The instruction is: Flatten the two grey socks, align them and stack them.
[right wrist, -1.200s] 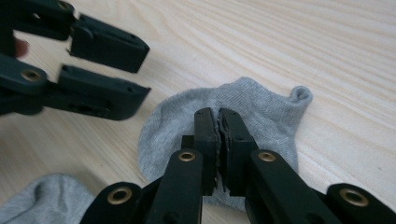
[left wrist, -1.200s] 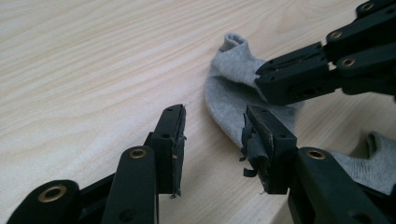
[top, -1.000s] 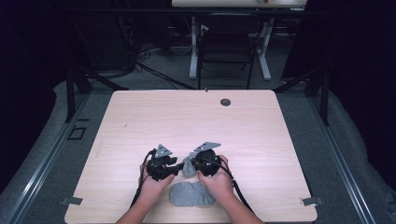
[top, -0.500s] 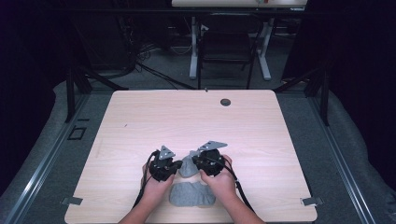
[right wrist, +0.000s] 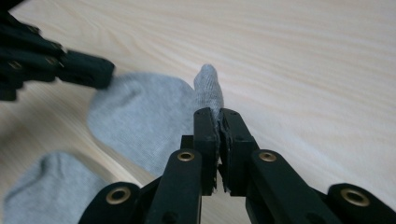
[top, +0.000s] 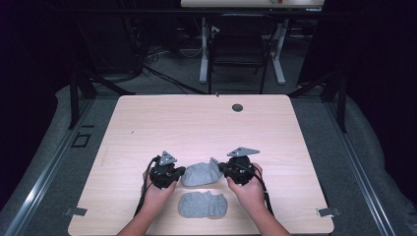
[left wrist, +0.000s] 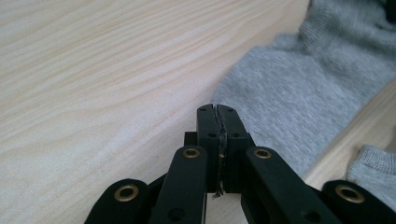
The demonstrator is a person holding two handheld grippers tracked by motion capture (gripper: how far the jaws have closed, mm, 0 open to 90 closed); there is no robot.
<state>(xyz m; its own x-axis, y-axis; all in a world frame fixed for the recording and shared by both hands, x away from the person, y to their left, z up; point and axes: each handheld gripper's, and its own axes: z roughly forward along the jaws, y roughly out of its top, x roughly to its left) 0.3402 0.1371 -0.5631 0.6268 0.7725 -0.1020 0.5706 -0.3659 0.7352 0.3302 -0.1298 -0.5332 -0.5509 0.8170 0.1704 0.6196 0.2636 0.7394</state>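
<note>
A grey sock (top: 199,174) lies on the wooden table (top: 196,123) between my two grippers. My right gripper (top: 220,168) is shut on its right end; in the right gripper view a pinch of cloth sticks up past the jaws of the right gripper (right wrist: 217,114), and the sock (right wrist: 140,112) spreads flat beyond. My left gripper (top: 181,171) is shut at the sock's left edge. In the left gripper view, the left gripper (left wrist: 218,112) shows no cloth between its jaws, and the sock (left wrist: 299,93) lies just past them. A second grey sock (top: 202,205) lies nearer the front edge.
A small dark grommet (top: 237,107) sits near the table's far edge. The far half of the table is bare wood. Beyond it stand a chair (top: 238,54) and another desk. Tape marks (top: 328,212) sit at the front corners.
The two grippers, which were close together over the sock, have moved apart sideways. The sock now lies spread between them, behind the second sock.
</note>
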